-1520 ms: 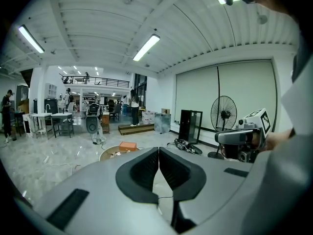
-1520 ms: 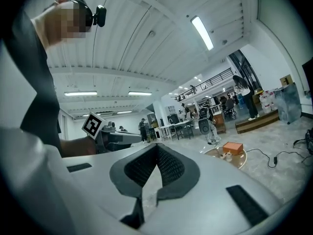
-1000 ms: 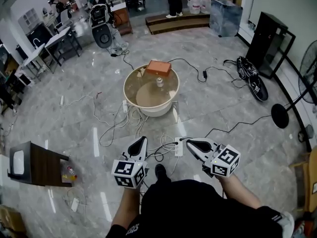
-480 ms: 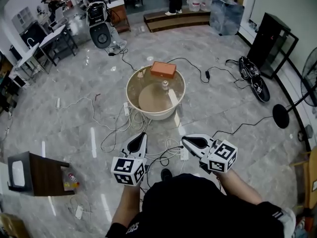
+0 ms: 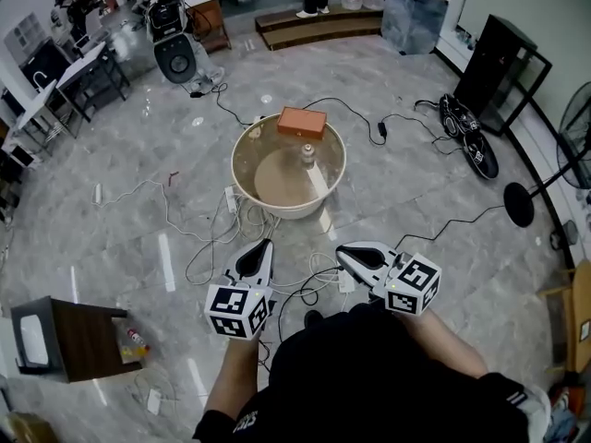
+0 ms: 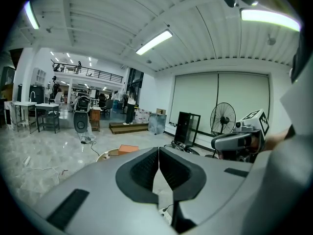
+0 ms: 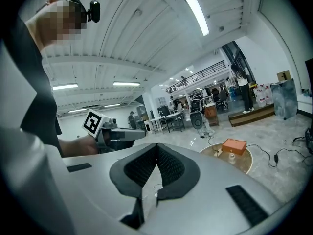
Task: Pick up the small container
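1. Small container (image 5: pixel 307 154): on the round worktop (image 5: pixel 242 179), right of its middle, just on the near side of the orange box (image 5: pixel 303 122). Touching the box or apart: too small to tell.
2. Looks upright, so long axis probably vertical. Shape detail not resolvable from here.
3. Left tongs (image 5: pixel 268 244): fully closed, pads meeting tip to tip, nothing between them.
4. Right tongs (image 5: pixel 340 250): closed as well, pads together at the tip, empty.
5. Key relation: container straight ahead of both tongs and well apart from them. Both tips held in front of the body, over the floor, short of the worktop's near rim.
6. In the head view, container falls between the two tips sideways, roughly midway. Neither hand clearly nearer.
7. Aim is off on both sides. In the left gripper view, worktop and box sit left of the jaw line, so the left tongs point a bit right of target. In the right gripper view, they sit right of the jaw line, so the right tongs point left of it.
8. Judgement: task not started, approach phase. Needs a step or reach forward, a small swing inward, jaws opened before arrival, then a side-on close across the upright body.
9. Risk, judged: cables (image 5: pixel 212 247) on the floor between feet and worktop, and a light container easy to tip if nudged by one pad first.
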